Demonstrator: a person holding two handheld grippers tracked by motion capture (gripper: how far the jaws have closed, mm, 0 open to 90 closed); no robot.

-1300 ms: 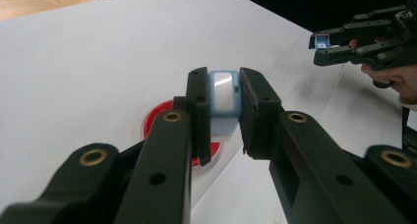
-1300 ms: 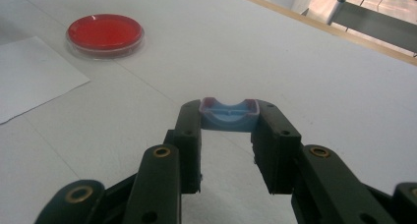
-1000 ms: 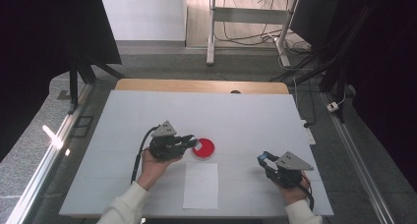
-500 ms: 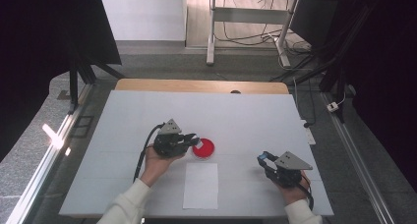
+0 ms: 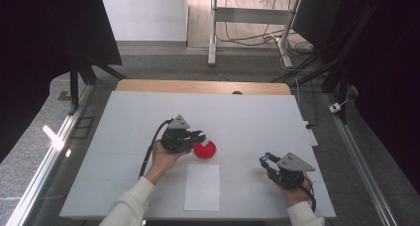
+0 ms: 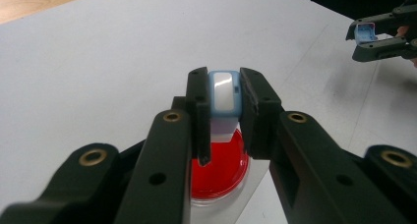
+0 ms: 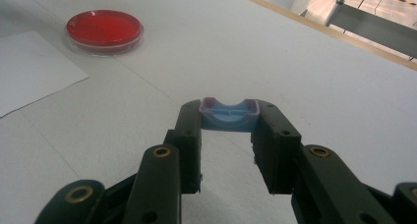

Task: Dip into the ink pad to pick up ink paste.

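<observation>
You're holding the left gripper (image 5: 198, 135) over the near-left rim of the round clear dish of red liquid (image 5: 204, 149), jaws pinching a small pale-blue plastic piece with a white face (image 6: 224, 97). In the left gripper view that piece is sitting upright between the jaw tips, with a whitish lower part hanging right above the red surface; whether it's touching the liquid can't be told.

You're keeping the right gripper (image 5: 265, 160) well apart, over toward the right side of the white table (image 5: 257, 112), jaws closed on a pale-blue open cap-like plastic shell (image 7: 229, 114), hollow side facing the camera. It's being held clear of the tabletop, or close to it; contact is unclear.

A white sheet of paper (image 5: 202, 186) is lying flat just in front of the dish, between your two hands.

Handling, as a guess: both blue parts are looking light, stiff and smooth, so they're likely slipping if you're easing the squeeze; grip them across their flat sides, as you're doing now. The dish is looking shallow, light and open-topped, so bumping its rim is likely sliding it or sloshing the red liquid onto the paper. Take it by the outer wall if you're moving it, level, slowly. The paper is thin and floppy; pinch an edge.
</observation>
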